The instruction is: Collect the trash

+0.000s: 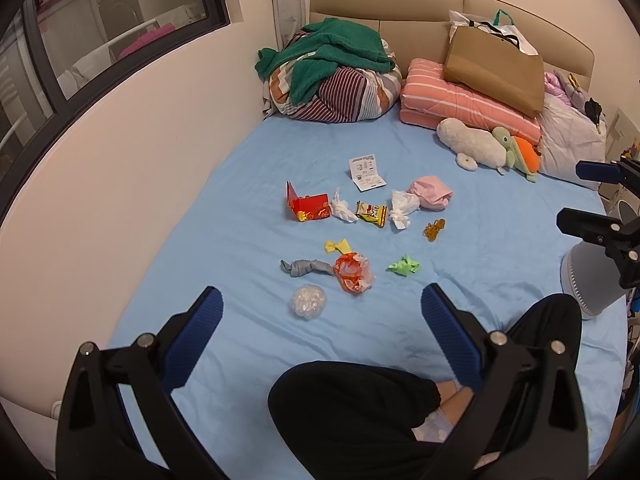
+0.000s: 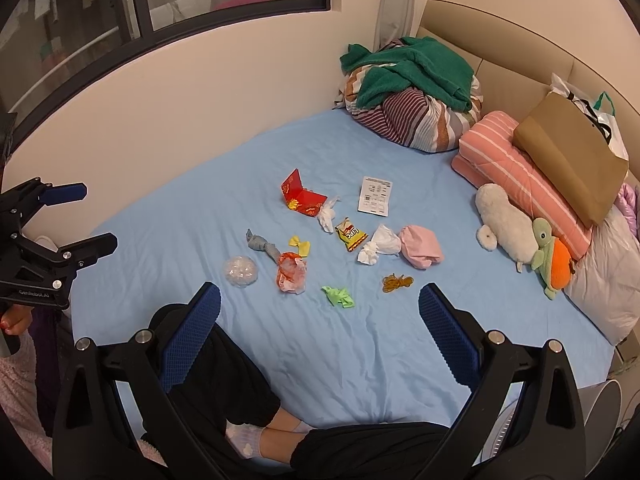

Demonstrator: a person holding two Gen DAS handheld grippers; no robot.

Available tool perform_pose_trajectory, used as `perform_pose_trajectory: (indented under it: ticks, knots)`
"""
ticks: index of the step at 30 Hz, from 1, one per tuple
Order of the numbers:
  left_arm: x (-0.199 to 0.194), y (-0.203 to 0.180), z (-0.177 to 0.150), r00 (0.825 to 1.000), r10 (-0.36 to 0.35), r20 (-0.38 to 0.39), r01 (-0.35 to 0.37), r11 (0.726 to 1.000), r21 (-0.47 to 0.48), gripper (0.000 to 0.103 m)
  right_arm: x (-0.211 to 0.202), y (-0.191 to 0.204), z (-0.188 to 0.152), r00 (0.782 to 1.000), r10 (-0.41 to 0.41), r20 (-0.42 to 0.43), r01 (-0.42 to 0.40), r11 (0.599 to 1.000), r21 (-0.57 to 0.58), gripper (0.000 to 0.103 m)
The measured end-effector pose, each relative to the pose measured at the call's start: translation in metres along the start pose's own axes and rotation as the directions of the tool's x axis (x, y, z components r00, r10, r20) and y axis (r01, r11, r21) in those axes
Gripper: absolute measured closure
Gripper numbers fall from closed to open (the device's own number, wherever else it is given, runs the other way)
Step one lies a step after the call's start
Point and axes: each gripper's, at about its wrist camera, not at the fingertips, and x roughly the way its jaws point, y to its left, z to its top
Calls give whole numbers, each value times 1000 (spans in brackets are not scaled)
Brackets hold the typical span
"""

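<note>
On the bed [image 1: 248, 152], blue sheet, the trash sits in a loose cluster mid-mattress, well apart from both tongs. Back row: a red packet [image 1: 307, 205] standing half open, a tissue [image 1: 342, 208] just beside it, a yellow chip bag [image 1: 372, 213], another white wad [image 1: 402, 206] touching a pink bundle [image 1: 431, 192], and a leaflet [image 1: 366, 171] lying flat behind them. Rubber bands [image 1: 434, 229] are off to the right of that. Nearer row: yellow wrapper [image 1: 337, 245], a knotted grey rag [image 1: 305, 268], an orange crumpled bag [image 1: 353, 273] touching the rag's end, a green scrap [image 1: 404, 266], and a clear plastic ball [image 1: 308, 302] closest to the left tongs [image 1: 322, 306].

Both tongs are spread wide and holding nothing; the right tongs [image 2: 319, 305] hover over the sheet near the green scrap, and the left ones are up in the air over the person's crossed legs [image 1: 360, 404].

Up at the headboard end: a striped bundle [image 1: 344, 92] with a green towel [image 1: 336, 50] on top, a folded pink blanket [image 1: 460, 100] with a brown paper bag [image 1: 494, 70] on it, and a plush [image 1: 474, 142] in front.
</note>
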Motion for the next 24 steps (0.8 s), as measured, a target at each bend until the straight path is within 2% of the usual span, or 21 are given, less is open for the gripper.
perform_pose_trajectory:
  ticks: [24]
  knots:
    - [-1, 6, -8, 1000, 3, 2, -3, 1000, -9, 4, 0, 9, 3, 1000, -4, 4, 4, 1000, -6, 7]
